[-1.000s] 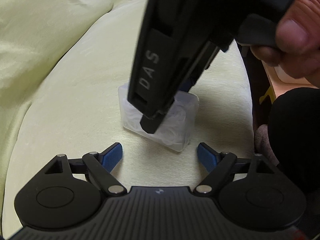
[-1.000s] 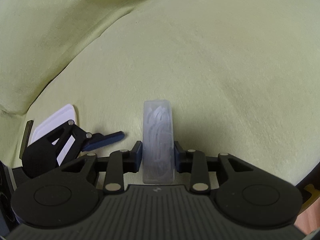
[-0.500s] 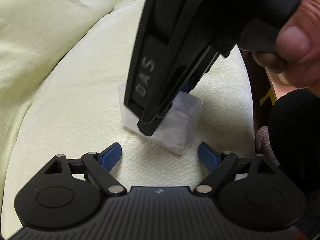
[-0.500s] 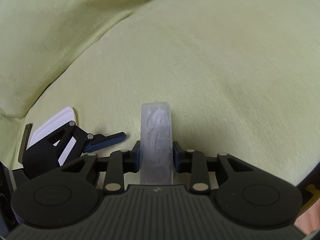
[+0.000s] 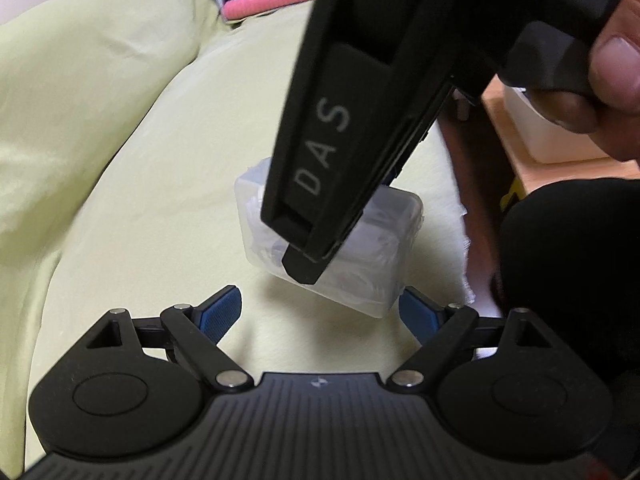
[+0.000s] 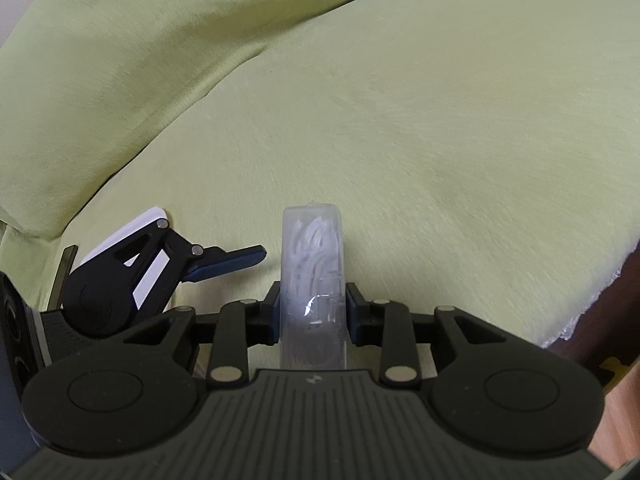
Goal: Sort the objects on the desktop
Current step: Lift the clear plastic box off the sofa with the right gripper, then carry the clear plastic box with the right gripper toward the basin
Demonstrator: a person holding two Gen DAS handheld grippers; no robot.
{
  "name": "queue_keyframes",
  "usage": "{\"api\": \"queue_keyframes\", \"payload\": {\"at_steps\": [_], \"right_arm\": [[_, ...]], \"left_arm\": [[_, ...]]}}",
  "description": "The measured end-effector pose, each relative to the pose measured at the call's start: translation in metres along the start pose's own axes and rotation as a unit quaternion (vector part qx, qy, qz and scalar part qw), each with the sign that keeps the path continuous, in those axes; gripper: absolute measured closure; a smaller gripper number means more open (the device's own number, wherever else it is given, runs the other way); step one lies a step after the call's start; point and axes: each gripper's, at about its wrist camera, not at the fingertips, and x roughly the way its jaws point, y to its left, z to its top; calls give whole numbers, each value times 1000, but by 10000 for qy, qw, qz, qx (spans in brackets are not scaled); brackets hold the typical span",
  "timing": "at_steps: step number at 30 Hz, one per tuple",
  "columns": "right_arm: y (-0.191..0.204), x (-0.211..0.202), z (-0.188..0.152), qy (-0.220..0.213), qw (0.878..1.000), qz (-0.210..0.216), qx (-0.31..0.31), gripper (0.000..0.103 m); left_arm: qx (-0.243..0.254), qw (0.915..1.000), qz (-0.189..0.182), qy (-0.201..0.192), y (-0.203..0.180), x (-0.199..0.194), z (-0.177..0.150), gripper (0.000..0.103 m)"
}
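Cushion of pale yellow-green fabric [image 6: 400,140] fills both views. One translucent plastic box of white coiled contents [image 6: 313,280] hangs above it, pinched by the right gripper [image 6: 313,312] fingers; the left gripper [image 5: 320,312] fingers stand spread just beside the box.

Frosted translucent plastic box [image 6: 312,280], matt yellow-green cloth [image 6: 400,140], ribbed black housing [image 6: 312,432]
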Motion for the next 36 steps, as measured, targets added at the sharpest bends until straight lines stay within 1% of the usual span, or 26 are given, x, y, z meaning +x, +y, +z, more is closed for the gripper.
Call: {"api": "queue_keyframes", "payload": {"at_steps": [8,13,17,19,20,23,28,33,36], "right_arm": [[-11,-38,-21,-161,9998,-66,43,76],[-16,-58,-36,-254,9996,-56,68,76],[-21,-71,-47,-319,9994,-55,121,76],[-26,-77,-53,-368,9992,-72,163,76],[-28,-80,-56,-394,9990,-84,189,76],[-36,-90,-64,-476,9984,-121,270,76],[-51,-104,-77,-636,9968,-175,444,76],[-72,-118,-89,-800,9944,-232,658,76],[-86,-126,-95,-889,9924,-277,809,76]], "left_arm": [[-40,9986,-441,-278,-20,-15,12,16],[132,9970,-657,-393,-38,-23,21,16],[321,9956,-751,-468,-54,-26,28,16],[402,9950,-779,-480,-57,-25,23,16],[437,9947,-791,-484,-61,-25,25,16],[534,9938,-828,-514,-70,-25,35,16],[718,9919,-903,-530,-97,-34,63,16],[830,9902,-982,-541,-98,-1,98,16],[938,9885,-1034,-571,-110,0,107,16]]}}
